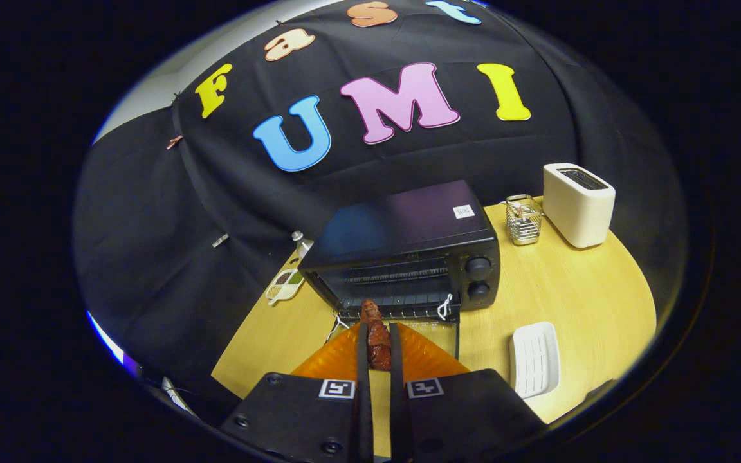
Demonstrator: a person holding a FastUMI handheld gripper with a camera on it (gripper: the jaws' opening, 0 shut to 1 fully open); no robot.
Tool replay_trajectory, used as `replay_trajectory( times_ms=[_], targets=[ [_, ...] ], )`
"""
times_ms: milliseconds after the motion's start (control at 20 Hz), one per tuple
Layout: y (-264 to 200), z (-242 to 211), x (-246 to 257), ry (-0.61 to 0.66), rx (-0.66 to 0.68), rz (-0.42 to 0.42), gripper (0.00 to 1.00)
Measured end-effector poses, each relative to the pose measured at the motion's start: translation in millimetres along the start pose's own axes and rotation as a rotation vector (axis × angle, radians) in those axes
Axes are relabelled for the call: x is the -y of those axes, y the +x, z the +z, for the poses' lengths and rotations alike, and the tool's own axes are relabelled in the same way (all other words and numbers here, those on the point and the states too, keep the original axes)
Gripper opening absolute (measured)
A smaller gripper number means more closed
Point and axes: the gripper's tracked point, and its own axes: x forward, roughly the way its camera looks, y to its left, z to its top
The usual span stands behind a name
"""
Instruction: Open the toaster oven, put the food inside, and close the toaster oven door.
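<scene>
Reddish-brown and glazed, the food [377, 337] sits pinched between the two fingers of the gripper [378, 334], which are closed on it from both sides; its far end pokes out past the fingertips. Just ahead of that end stands the black toaster oven [409, 257] with its door [438, 331] dropped open toward the gripper, so the food hangs over the door, right at the mouth of the oven. Whether the food's tip already reaches past the oven's front edge is hard to judge from this angle. A wire rack [396, 275] shows inside the cavity. All this rests on a round wooden table [576, 302]. Beside the fingers lies a white ridged dish [536, 360]; beyond the oven stand a wire basket [524, 220] and a white toaster [578, 204].
</scene>
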Motion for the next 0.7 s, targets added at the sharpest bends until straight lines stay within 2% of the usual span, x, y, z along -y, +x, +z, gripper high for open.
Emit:
replay_trajectory(
  times_ms=[450, 700],
  targets=[
    [123, -3, -4, 0.137, 0.083, -0.139, 0.15],
    [169, -5, 19, 0.313, 0.135, -0.183, 0.15]
  ],
)
